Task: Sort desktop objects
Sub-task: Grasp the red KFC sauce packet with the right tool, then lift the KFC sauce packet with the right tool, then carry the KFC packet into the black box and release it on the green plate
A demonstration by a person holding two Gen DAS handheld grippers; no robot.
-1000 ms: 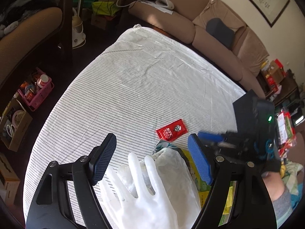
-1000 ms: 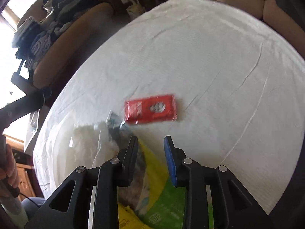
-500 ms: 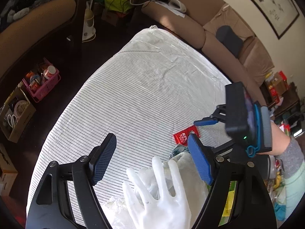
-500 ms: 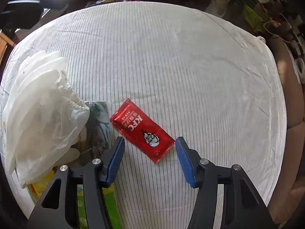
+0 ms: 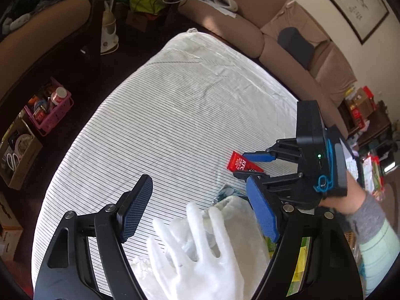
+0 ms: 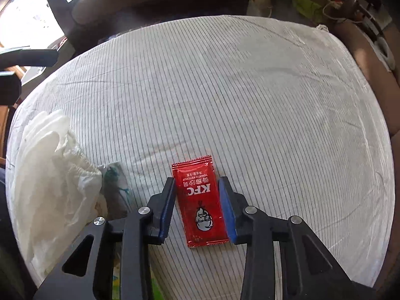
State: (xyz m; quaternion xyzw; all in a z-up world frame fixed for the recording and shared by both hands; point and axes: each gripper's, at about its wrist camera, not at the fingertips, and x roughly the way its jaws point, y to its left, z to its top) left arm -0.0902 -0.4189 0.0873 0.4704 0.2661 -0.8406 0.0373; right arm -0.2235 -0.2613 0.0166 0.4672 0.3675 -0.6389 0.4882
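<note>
A round table under a white, thin-striped cloth (image 5: 175, 115) fills the middle. At two o'clock a brown sofa (image 5: 252, 32) curves along a cream wall bearing a framed picture (image 5: 350, 2). At nine o'clock a pink basket (image 5: 50, 115) sits on the dark floor. Bright window light (image 6: 27, 7) enters at ten o'clock.

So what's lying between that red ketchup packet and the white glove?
A small crumpled clear wrapper with green print, tucked against the white glove; then a bare strip of striped cloth up to the ketchup packet. The right wrist view shows it best.
</note>
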